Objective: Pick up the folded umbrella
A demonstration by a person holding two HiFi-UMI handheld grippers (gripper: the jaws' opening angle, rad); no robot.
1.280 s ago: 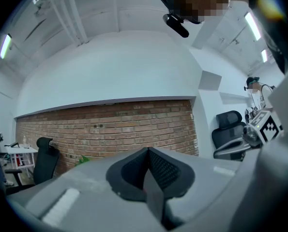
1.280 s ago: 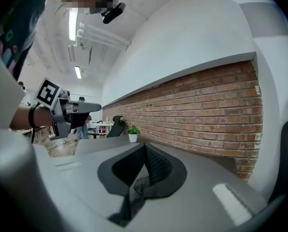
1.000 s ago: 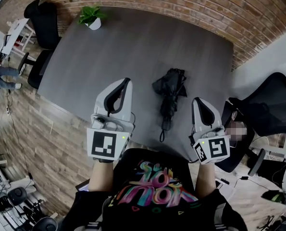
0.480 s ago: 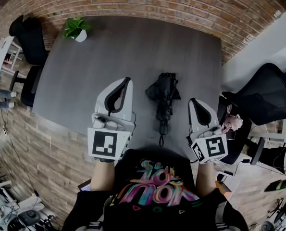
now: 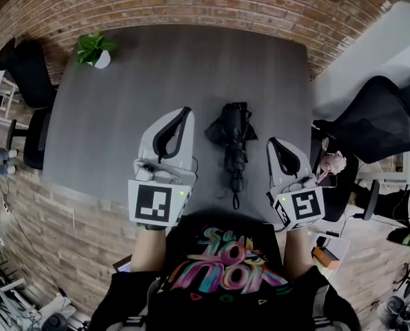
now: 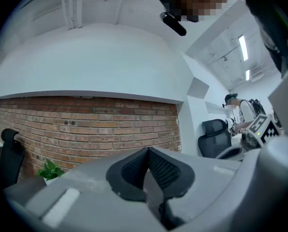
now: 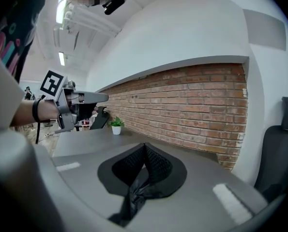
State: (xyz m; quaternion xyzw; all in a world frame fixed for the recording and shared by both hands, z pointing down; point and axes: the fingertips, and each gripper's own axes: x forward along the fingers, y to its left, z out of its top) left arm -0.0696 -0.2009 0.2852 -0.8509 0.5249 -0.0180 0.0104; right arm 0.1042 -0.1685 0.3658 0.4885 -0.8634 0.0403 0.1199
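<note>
The folded black umbrella (image 5: 232,140) lies on the grey table (image 5: 156,67), its strap end toward me, between my two grippers. My left gripper (image 5: 186,111) hovers just left of it, pads pressed together with nothing between them (image 6: 146,170). To the umbrella's right, a little apart from it, my right gripper (image 5: 271,142) is also shut, its pads meeting (image 7: 144,161). A strip of crinkled black fabric (image 7: 133,199) shows in the gap below those pads; whether it touches them I cannot tell.
A small potted plant (image 5: 94,48) stands at the table's far left corner. A brick wall (image 5: 191,5) runs behind the table. Black office chairs stand at the right (image 5: 373,126) and left (image 5: 22,61). A person (image 5: 329,164) is near the right chair.
The head view has swung, so the table now sits more centred. The left gripper has shifted slightly over the table. Both grippers stay shut on either side of the umbrella.
</note>
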